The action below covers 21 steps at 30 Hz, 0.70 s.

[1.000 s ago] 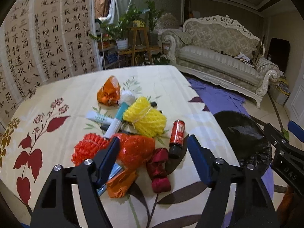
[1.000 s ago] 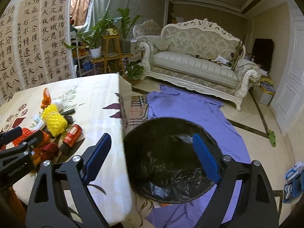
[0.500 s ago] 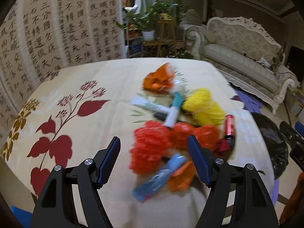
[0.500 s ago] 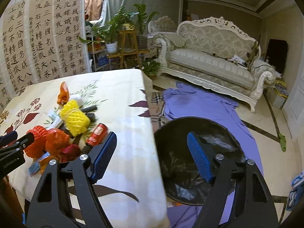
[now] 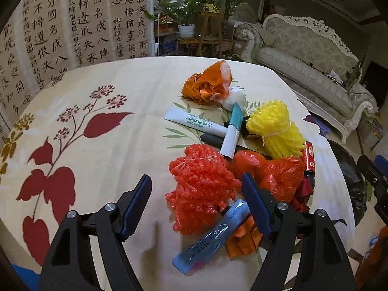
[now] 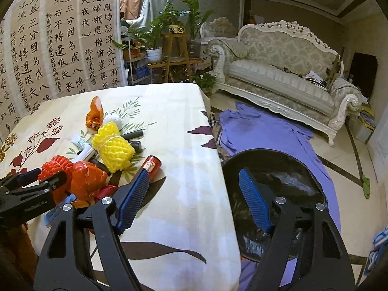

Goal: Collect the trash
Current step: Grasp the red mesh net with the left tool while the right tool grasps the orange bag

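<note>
**Trash all on the table, bin bag waiting**

Nothing that I can see has gone into the black bin bag (image 6: 274, 194) yet; its open mouth sits low and right of centre in my right wrist view, just beside the table (image 6: 184, 126) edge, and what shows of the inside is dark plastic only, though part is hidden behind my own finger.

The pile lies right of centre in my left wrist view. At the top, an orange plastic wrapper (image 5: 208, 82) with a white ball (image 5: 234, 98) touching it. Below them a white tube (image 5: 194, 121), a teal and white tube (image 5: 232, 133) lying across it, and a dark marker (image 5: 213, 139). A yellow foam net (image 5: 274, 129) sits to the right, with a small red bottle (image 5: 309, 156) at its far side. Lower down are a red foam net (image 5: 201, 189), a crumpled red-orange bag (image 5: 274, 174) and a clear blue packet (image 5: 211, 240).

My left gripper (image 5: 196, 201) stands with its jaws apart, the red foam net between them but not pinched. My right gripper (image 6: 194, 198) is likewise parted and holds nothing, its jaws having just been closing; it frames the table edge and the bag mouth.

So I judge the job barely begun: every piece remains to be lifted and dropped
</note>
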{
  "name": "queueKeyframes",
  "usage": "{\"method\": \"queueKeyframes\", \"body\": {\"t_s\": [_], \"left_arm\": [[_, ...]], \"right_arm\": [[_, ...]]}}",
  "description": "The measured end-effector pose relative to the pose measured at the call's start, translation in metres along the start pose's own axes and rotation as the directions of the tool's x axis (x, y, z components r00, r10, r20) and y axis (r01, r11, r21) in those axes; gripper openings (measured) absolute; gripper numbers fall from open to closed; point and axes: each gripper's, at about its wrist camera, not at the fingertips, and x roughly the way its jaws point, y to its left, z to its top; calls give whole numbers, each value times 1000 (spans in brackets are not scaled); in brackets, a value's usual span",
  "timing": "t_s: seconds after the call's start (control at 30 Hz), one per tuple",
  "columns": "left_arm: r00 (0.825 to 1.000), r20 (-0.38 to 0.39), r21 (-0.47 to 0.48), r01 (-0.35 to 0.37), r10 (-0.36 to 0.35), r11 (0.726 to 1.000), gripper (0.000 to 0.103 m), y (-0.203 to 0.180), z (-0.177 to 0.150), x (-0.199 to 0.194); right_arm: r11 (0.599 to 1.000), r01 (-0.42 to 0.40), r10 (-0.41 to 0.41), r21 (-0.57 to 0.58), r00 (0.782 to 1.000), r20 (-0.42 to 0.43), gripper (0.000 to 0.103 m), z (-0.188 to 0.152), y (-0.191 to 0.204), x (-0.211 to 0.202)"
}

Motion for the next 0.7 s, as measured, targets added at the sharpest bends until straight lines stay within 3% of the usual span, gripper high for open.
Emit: {"method": "queueKeyframes", "body": {"t_s": [0.13, 0.4, 0.7], "left_arm": [[998, -22, -14, 62, -62, 998, 41, 6, 0, 4], [999, 45, -12, 25, -24, 1000, 38, 19, 0, -21], [997, 48, -69, -50, 53, 996, 38, 63, -7, -31]], "right_arm": [[1000, -11, 11, -11, 1000, -7, 75, 0, 6, 2], [997, -70, 70, -36, 998, -1, 75, 3, 28, -3], [977, -186, 185, -103, 983, -18, 75, 4, 76, -6]]}}
